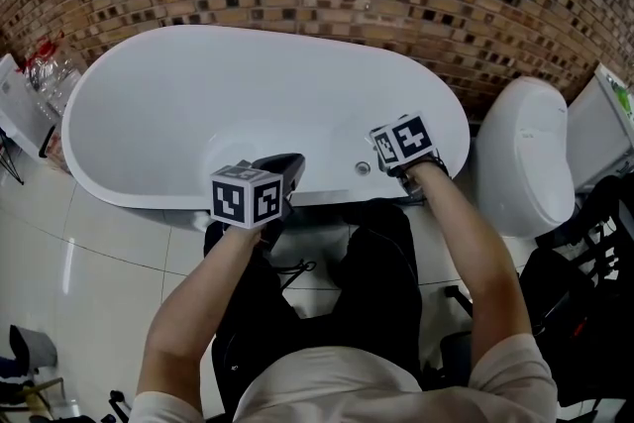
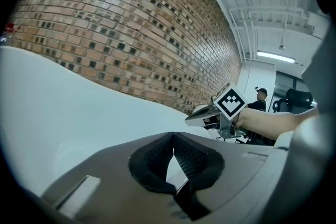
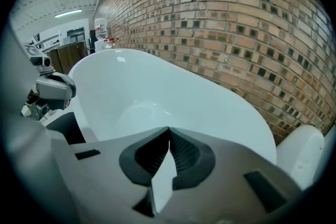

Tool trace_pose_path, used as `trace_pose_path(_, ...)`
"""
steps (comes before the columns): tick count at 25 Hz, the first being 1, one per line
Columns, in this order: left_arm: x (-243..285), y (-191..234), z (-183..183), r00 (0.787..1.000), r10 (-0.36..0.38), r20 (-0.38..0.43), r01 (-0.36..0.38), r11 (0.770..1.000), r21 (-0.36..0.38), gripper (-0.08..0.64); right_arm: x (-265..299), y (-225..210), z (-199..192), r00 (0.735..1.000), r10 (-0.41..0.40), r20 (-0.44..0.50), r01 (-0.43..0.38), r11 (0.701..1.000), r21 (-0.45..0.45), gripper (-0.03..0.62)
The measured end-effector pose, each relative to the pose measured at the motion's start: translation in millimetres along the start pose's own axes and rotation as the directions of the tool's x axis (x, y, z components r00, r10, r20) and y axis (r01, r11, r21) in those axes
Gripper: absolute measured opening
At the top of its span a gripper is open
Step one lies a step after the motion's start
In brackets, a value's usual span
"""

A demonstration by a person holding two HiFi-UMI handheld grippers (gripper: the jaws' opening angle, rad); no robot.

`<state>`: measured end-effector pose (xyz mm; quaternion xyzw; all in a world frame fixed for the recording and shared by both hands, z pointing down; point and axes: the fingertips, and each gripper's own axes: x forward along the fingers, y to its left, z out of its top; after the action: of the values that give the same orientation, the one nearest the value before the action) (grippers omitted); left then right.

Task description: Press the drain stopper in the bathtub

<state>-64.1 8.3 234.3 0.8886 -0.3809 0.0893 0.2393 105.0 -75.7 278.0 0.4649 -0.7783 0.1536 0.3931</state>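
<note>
So both grippers are hovering over the near rim of the bathtub (image 1: 109, 74) and nothing's been pressed yet; the left gripper (image 2: 173, 139) has its jaws closed tip to tip with nothing between them, and it's the same for the right gripper (image 3: 169, 136), closed and empty, which honestly is what you want for poking a button; the catch is I can't actually pick out the drain stopper for sure; there's a faint round dip (image 3: 139, 113) in the tub floor where I'd guess it sits, partly behind the left gripper from the head view, plus 1 small round metal fitting (image 1: 363, 168) on the near inner wall by the right gripper; so risk number 1 is pressing the wrong round thing; risk number 2 is coming down off-centre on a glossy curved surface, where the closed tips could skate sideways and the stopper wouldn't click; also it's a deep reach from the rim, so leaning in could knock a gripper on the tub edge.
</note>
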Motion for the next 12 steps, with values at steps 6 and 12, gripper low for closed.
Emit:
trace_pose_path(6,-3.6,-4.1,-7.9,1.000,0.004,0.003,-0.004,1.000,0.001,0.008,-11.4,19.0,-3.8,0.999,0.025,0.028,-0.024,0.999,-0.034,0.015)
trace_pose_path(12,-6.1,-6.7,-15.9,1.000,0.012,-0.003,-0.012,1.000,0.027,0.008,-23.1,26.4,-4.7,0.996,0.002,0.086,0.002,0.999,-0.050,0.015)
